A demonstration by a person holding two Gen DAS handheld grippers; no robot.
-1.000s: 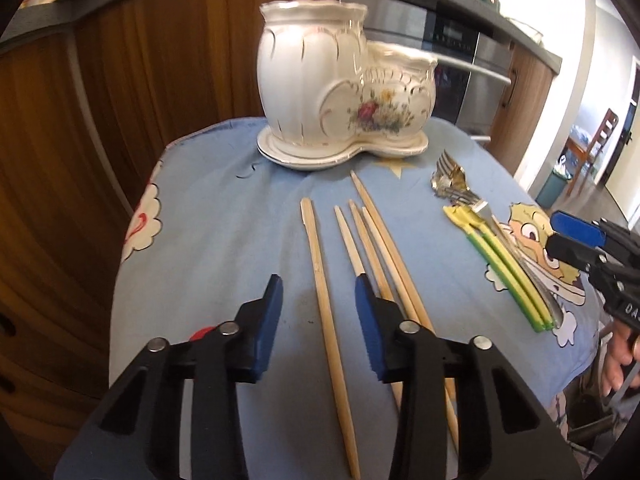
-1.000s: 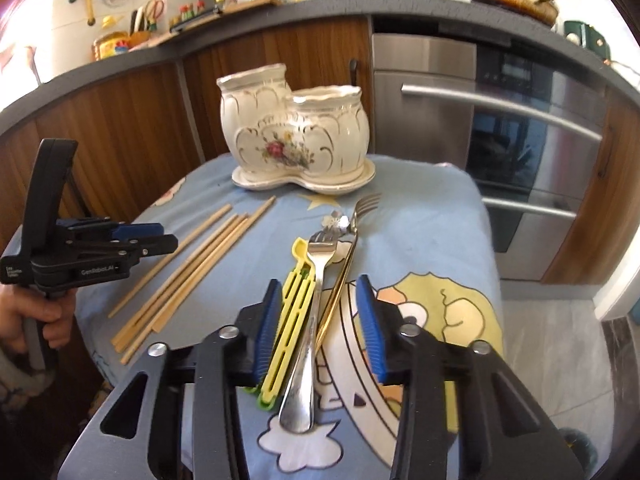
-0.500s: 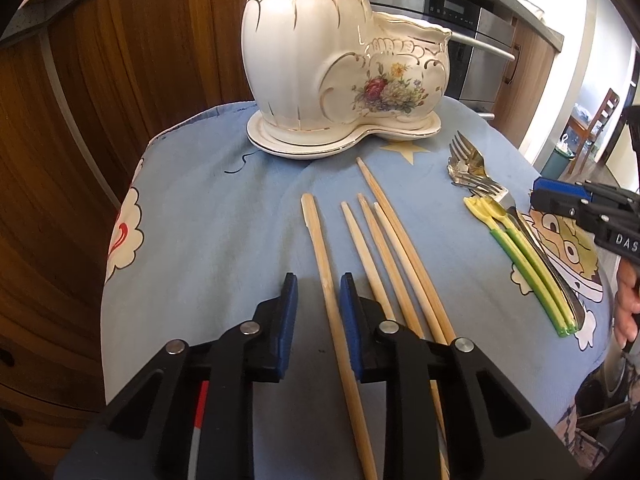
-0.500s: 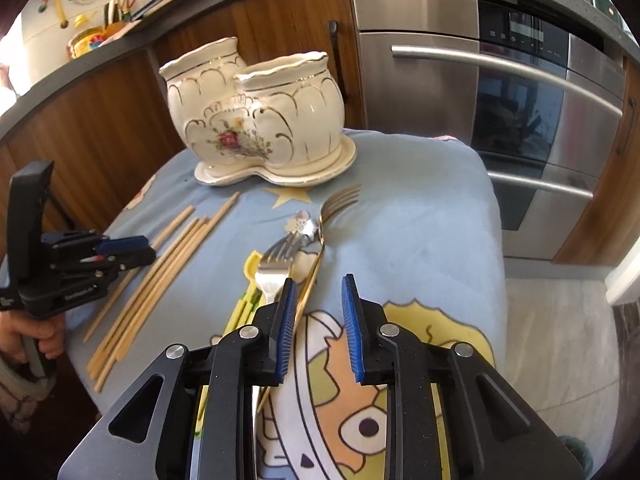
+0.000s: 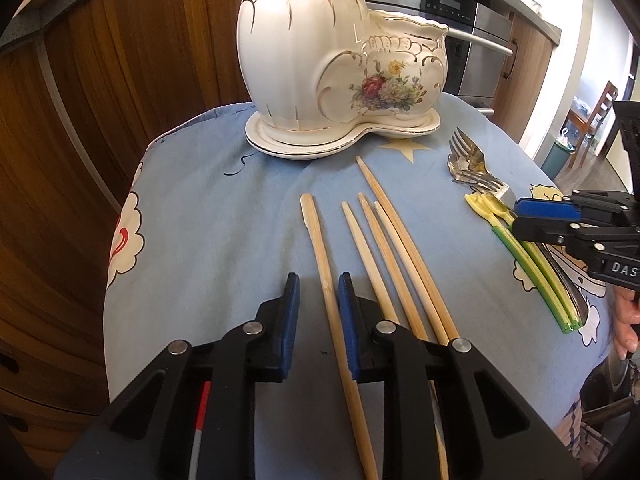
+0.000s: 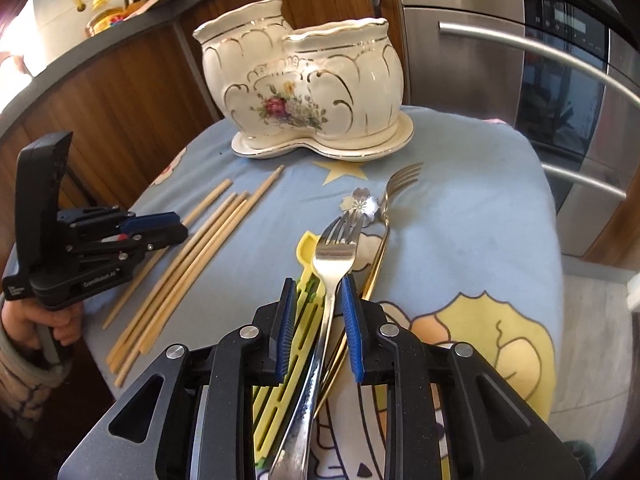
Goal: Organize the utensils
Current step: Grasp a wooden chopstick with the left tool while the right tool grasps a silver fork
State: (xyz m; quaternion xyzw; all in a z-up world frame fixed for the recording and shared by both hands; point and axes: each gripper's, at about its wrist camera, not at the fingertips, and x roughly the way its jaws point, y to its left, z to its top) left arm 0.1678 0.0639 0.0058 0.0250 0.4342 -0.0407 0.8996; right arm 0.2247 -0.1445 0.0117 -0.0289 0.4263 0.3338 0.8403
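Note:
A white double ceramic holder [image 5: 320, 60] [image 6: 304, 80] with a flower print stands at the far end of the blue cloth. Several wooden chopsticks [image 5: 388, 248] [image 6: 208, 248] lie side by side. My left gripper [image 5: 319, 284] [image 6: 178, 227] straddles the leftmost chopstick [image 5: 318, 240]; its jaws stand narrow with a gap on the left side. My right gripper [image 6: 318, 284] [image 5: 518, 220] straddles the silver fork [image 6: 334, 256], and its pads do not press on the fork. Beside the fork lie yellow-green plastic utensils [image 6: 304, 252] [image 5: 532, 268] and a gold fork [image 6: 402, 180].
The small table's blue cartoon cloth [image 5: 208, 220] falls away at rounded edges on all sides. Wooden cabinets [image 5: 120, 80] rise behind it, with a steel oven [image 6: 520, 80] to the right. A hand holds each gripper handle at the table's near edge.
Both grippers came forward and lower over the utensils while their jaws narrowed. The left now brackets the leftmost chopstick; the right shifted from the yellow-green utensils onto the silver fork.

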